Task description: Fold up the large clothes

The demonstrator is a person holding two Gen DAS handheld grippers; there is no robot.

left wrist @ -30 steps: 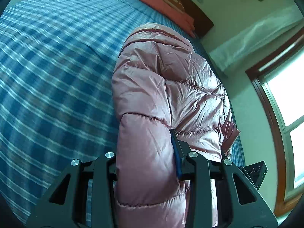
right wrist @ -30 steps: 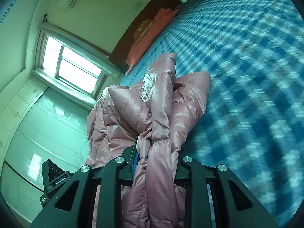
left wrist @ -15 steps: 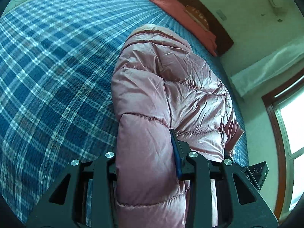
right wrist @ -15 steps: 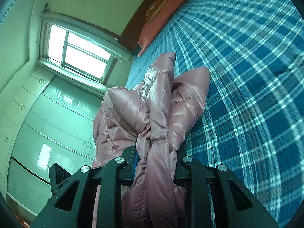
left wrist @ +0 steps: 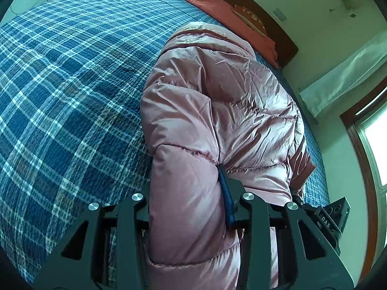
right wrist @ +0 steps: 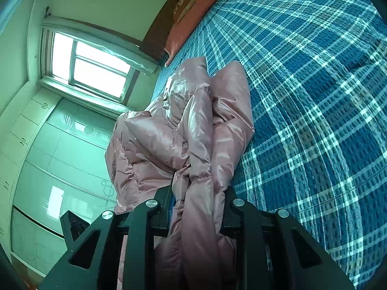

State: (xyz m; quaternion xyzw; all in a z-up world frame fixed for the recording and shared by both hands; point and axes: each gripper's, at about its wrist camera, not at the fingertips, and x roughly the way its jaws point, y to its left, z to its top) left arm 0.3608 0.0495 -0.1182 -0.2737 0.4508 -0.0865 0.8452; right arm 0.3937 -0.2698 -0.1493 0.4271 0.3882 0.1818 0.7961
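Both tools are clamped on the same jacket: my left tool (left wrist: 186, 207) grips a thick quilted roll of it, and my right tool (right wrist: 198, 207) pinches a bunched, narrower fold. Both sets of jaws have just been opening a little, yet the padding between them looks squeezed, so I read both grips as holding.

That jacket (left wrist: 217, 111) is a puffy pink one, shiny and wrinkled, draped forward from the tools with its far end resting on the bed (left wrist: 60, 84) near the edge facing the window (right wrist: 89, 67). I judge it light for its bulk, soft and springy — it will puff back out of any crease — and the slick shell could slide through a loose pinch. Stitched seams and hems look like the best places to hold, since the fill is thinner there.

Beyond it the blue plaid bedcover stretches away to an orange pillow (left wrist: 232, 17) against a dark headboard (left wrist: 278, 31).
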